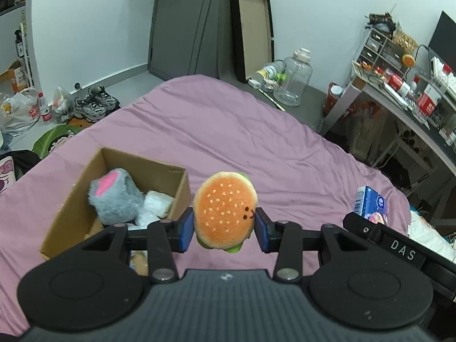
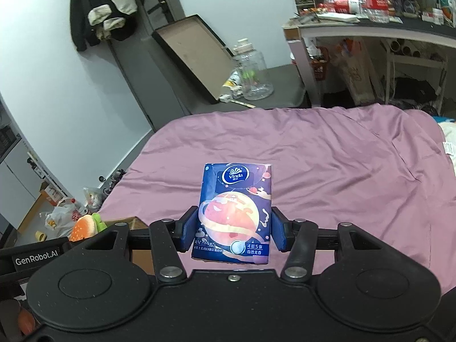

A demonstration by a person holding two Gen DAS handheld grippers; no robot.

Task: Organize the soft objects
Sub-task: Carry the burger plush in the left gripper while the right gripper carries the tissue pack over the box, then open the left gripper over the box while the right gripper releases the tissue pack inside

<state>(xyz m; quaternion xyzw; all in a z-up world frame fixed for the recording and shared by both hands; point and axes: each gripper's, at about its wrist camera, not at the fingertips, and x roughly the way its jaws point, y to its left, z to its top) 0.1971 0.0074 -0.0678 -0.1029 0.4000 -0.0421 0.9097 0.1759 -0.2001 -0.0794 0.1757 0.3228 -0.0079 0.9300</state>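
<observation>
My left gripper (image 1: 225,229) is shut on a plush hamburger (image 1: 225,211) and holds it above the purple bedsheet (image 1: 228,131), just right of an open cardboard box (image 1: 71,199). The box holds a grey plush with a pink patch (image 1: 114,196) and white soft items (image 1: 156,203). My right gripper (image 2: 232,232) is shut on a blue Vinda tissue pack (image 2: 235,211), held above the sheet (image 2: 313,156). The tissue pack also shows at the right of the left wrist view (image 1: 370,203). The hamburger shows at the left of the right wrist view (image 2: 84,226).
A grey floor strip beside the bed carries a glass jar (image 1: 293,79), bottles and a leaning flat box (image 1: 250,31). A cluttered desk (image 1: 399,94) stands at the right. Shoes (image 1: 95,104) and bags (image 1: 20,112) lie on the floor at left.
</observation>
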